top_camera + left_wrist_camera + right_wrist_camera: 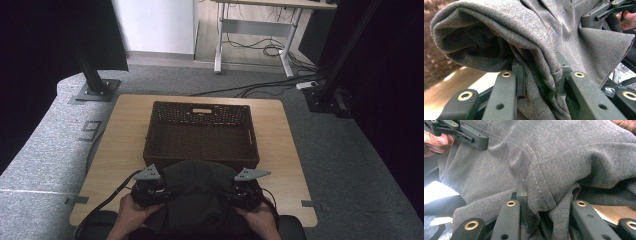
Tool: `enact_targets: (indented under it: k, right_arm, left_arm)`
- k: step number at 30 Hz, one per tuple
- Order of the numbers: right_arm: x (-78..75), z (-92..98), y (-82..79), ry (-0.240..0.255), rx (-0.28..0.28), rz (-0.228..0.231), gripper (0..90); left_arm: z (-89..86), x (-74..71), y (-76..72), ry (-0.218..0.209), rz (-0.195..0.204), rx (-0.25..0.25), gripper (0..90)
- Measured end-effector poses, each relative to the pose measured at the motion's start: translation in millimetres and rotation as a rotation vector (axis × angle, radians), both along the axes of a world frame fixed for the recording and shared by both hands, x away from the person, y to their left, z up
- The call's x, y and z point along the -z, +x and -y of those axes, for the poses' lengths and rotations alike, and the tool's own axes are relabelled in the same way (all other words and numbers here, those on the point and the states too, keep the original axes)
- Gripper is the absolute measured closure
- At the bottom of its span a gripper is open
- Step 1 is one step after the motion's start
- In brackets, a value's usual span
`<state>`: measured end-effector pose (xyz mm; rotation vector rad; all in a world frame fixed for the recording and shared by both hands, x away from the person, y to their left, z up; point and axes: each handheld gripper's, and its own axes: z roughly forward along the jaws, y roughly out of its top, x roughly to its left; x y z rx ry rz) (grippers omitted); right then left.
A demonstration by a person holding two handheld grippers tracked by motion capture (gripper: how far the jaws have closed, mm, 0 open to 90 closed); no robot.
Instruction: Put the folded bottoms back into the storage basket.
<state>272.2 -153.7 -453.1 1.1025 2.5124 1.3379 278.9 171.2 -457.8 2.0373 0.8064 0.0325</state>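
High view, cloth: a dark grey garment [196, 192] hangs bunched between the two grippers at the near edge of the table [120, 145], just in front of the woven basket [202, 135], its top fold about level with the basket's near rim.
High view, left gripper [150, 189]: held at the cloth's left side, the person's left hand [131, 216] behind it.
High view, right gripper [245, 191]: the same at the cloth's right side, with the right hand [259, 218] behind.
High view, progress: I'd judge the garment is picked up and gathered; the basket looks empty inside, so carrying the cloth over the rim and letting go is what is left.
Left gripper view, tongs: the jaws stand narrow, clamped on a thick fold of the grey cloth [541, 82]. A rolled, open edge of fabric bulges to the left, with basket weave blurred behind it.
Right gripper view, tongs: jaws likewise narrow, pinching a stitched seam of the cloth [536, 192]; the other gripper and fingers show at top left.
Surface: pale wood tabletop with rounded corners, bare apart from the basket and cloth.
Room: grey carpet [350, 165], black stand posts bolted down on both sides, a desk frame with trailing cables [265, 47] at the back.
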Motion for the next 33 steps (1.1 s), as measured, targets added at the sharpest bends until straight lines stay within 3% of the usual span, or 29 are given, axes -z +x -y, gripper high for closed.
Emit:
enact_targets:
  k: [17,33]
  right_arm:
    - [-48.5,1.8,15.4,0.020,-0.004,0.094,70.3]
    - [-100.7,3.3,48.2,0.033,0.000,0.186,70.3]
  left_arm:
    - [2.1,-49.9,12.5,0.010,0.097,-0.011,70.0]
    - [2.9,-108.1,48.4,-0.001,0.171,-0.024,70.0]
